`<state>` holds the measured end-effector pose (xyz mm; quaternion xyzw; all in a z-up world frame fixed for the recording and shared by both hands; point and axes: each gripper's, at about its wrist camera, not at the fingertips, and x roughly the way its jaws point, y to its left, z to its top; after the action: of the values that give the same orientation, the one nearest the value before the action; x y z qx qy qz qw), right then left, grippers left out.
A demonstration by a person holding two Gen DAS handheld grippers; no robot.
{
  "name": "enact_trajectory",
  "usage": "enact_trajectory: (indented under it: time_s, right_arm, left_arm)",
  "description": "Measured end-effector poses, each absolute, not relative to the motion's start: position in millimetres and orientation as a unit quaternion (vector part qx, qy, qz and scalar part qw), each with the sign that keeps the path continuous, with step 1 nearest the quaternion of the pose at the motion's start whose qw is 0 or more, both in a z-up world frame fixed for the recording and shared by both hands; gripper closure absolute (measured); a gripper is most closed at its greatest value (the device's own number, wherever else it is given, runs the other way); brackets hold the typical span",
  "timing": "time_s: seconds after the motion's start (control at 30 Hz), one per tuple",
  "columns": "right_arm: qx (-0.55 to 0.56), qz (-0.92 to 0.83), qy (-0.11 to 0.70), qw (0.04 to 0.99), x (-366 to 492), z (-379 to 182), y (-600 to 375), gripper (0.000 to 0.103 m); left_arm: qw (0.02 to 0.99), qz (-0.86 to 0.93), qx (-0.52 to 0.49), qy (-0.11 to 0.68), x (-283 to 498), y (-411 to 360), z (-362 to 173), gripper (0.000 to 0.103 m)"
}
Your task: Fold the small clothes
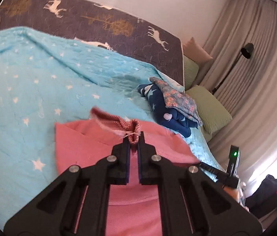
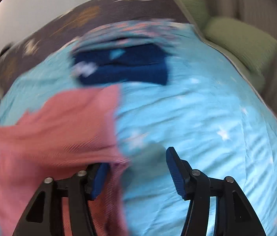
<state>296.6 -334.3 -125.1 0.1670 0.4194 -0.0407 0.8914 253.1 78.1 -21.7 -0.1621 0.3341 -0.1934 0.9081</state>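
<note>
A small pink garment (image 1: 118, 157) lies on the light blue star quilt (image 1: 30, 82). My left gripper (image 1: 133, 137) is shut on the garment's dotted waistband edge, and the cloth bunches between the two tips. The right wrist view is blurred. There the pink garment (image 2: 60, 122) fills the lower left, and its edge drapes over the left finger (image 2: 99, 179). My right gripper (image 2: 138, 167) is open over the quilt (image 2: 207, 118), its pads wide apart with nothing pressed between them.
A pile of folded clothes, dark blue (image 1: 162, 106) with a floral piece (image 1: 177, 98) on top, sits at the quilt's far right. Green pillows (image 1: 209, 108) lie beyond it. A deer-print headboard (image 1: 99, 21), curtains (image 1: 256, 59) and a floor lamp (image 1: 246, 50) stand behind.
</note>
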Motion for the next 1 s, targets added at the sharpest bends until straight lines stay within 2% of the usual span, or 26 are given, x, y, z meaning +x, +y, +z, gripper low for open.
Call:
enact_trajectory:
  time_s: [0.1, 0.3, 0.4, 0.47, 0.53, 0.6, 0.77, 0.87, 0.9, 0.97, 1.0]
  right_arm:
    - [0.214, -0.047, 0.422, 0.880, 288.5, -130.2, -348.2, 0.036]
    - [0.212, -0.042, 0.440, 0.872, 268.8, -128.6, -353.0, 0.036]
    - [0.218, -0.062, 0.448, 0.865, 259.2, -127.4, -360.8, 0.036]
    - [0.218, -0.091, 0.438, 0.867, 255.2, -121.9, -369.4, 0.036]
    - [0.243, -0.091, 0.426, 0.867, 247.0, -115.4, -382.3, 0.036]
    - [0.260, -0.073, 0.419, 0.867, 243.4, -107.9, -389.4, 0.036]
    - [0.227, -0.035, 0.404, 0.886, 248.9, -88.6, -371.3, 0.034]
    - [0.222, -0.010, 0.403, 0.888, 257.1, -84.4, -354.7, 0.034]
    - [0.222, -0.001, 0.403, 0.888, 259.7, -83.8, -350.0, 0.034]
    - [0.217, 0.010, 0.402, 0.889, 263.3, -82.8, -340.9, 0.034]
    - [0.212, 0.015, 0.402, 0.891, 265.0, -82.7, -337.3, 0.034]
  left_arm:
    - [0.905, -0.179, -0.142, 0.360, 249.4, 76.4, -42.8, 0.096]
    - [0.868, -0.159, -0.168, 0.440, 240.3, 95.3, -113.2, 0.094]
    - [0.859, -0.157, -0.173, 0.456, 233.5, 100.1, -127.2, 0.091]
    - [0.864, -0.160, -0.165, 0.448, 226.1, 100.4, -119.1, 0.082]
    - [0.871, -0.159, -0.156, 0.438, 223.2, 99.9, -109.8, 0.052]
    - [0.879, -0.156, -0.155, 0.423, 224.2, 101.9, -102.1, 0.045]
    - [0.869, -0.157, -0.177, 0.434, 255.1, 103.9, -103.1, 0.045]
    - [0.861, -0.126, -0.146, 0.472, 285.3, 96.2, -118.1, 0.045]
    - [0.857, -0.121, -0.138, 0.482, 293.7, 94.1, -124.3, 0.052]
    - [0.858, -0.111, -0.123, 0.485, 301.4, 92.6, -129.3, 0.082]
    - [0.860, -0.111, -0.116, 0.485, 302.6, 92.2, -128.7, 0.092]
